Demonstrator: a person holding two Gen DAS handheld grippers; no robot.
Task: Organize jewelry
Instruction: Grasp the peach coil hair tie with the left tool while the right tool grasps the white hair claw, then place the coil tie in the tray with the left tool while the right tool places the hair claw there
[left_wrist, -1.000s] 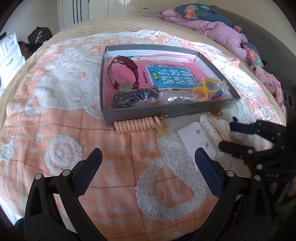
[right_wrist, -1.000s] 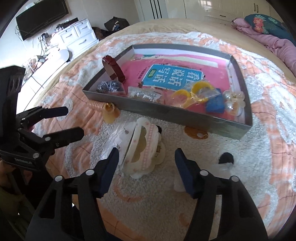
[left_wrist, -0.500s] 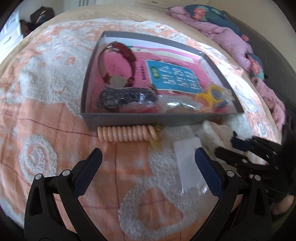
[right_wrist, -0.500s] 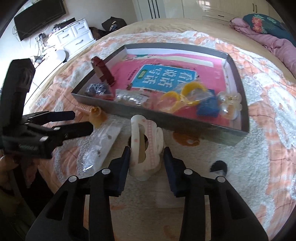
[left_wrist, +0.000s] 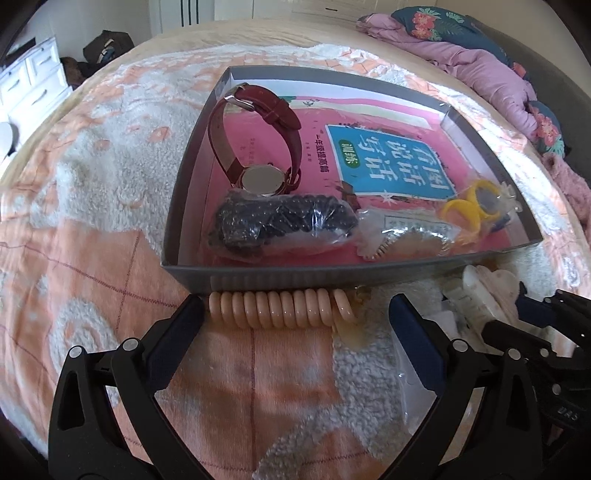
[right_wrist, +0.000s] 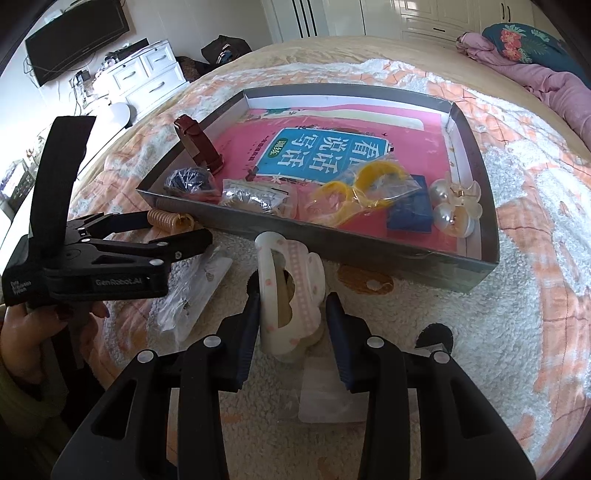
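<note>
Gripping the cream hair claw (right_wrist: 290, 295), right gripper (right_wrist: 291, 325) shows pearl clips (right_wrist: 456, 206); left gripper (left_wrist: 295, 325) gapes.

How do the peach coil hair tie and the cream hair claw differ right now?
The peach coil hair tie lies flat against the grey tray's front wall, untouched between the open left tool's fingers. The cream hair claw stands on edge, with the right tool closing around it. The coil is a plain ribbed spiral; the claw is broad and patterned. Both sit outside the tray on the blanket.
</note>
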